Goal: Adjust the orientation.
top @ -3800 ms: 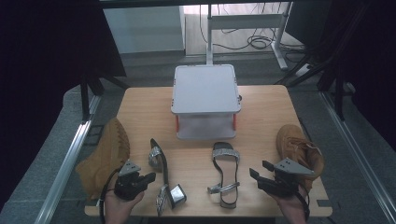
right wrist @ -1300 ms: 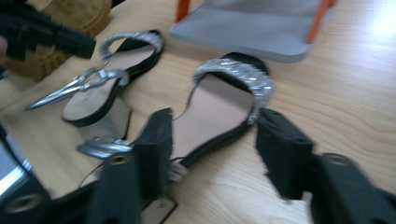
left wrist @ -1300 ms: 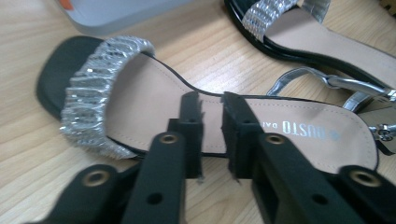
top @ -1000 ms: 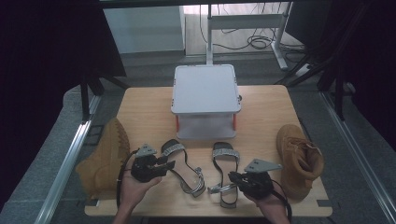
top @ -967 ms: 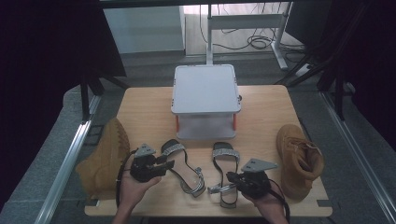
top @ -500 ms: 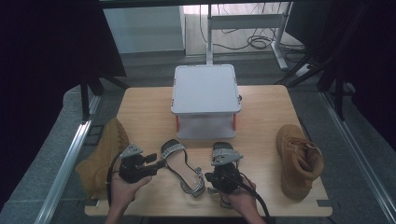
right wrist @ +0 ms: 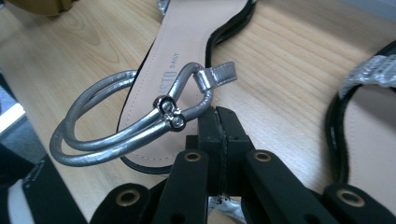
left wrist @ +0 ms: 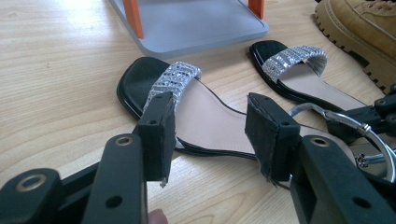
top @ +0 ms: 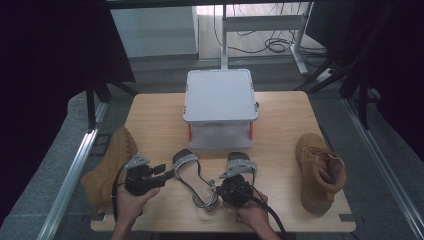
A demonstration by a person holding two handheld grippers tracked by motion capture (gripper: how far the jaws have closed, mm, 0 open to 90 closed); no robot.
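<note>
- The wooden worktop (top: 155, 120) is carrying a grey box (top: 220, 95) at the back and a tan boot (top: 320, 172) at each side.
- The left sandal (top: 192, 175) is lying flat in front of the box, between the grippers.
- The left gripper (left wrist: 210, 128) is hovering over its insole, jaws standing wide.
- The right gripper (right wrist: 218, 122), jaws pressed together, is sitting beside the silver ankle strap (right wrist: 116, 128).

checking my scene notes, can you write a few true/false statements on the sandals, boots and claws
1. The left claw stands open over the left sandal. True.
2. The right claw is wide open. False: its jaws are pressed together beside the silver ankle strap.
3. A tan boot lies on each side of the table. True; the other boot lies at the left edge.
4. Both sandals sit on top of the grey stand. False: they lie on the table in front of it.
</note>
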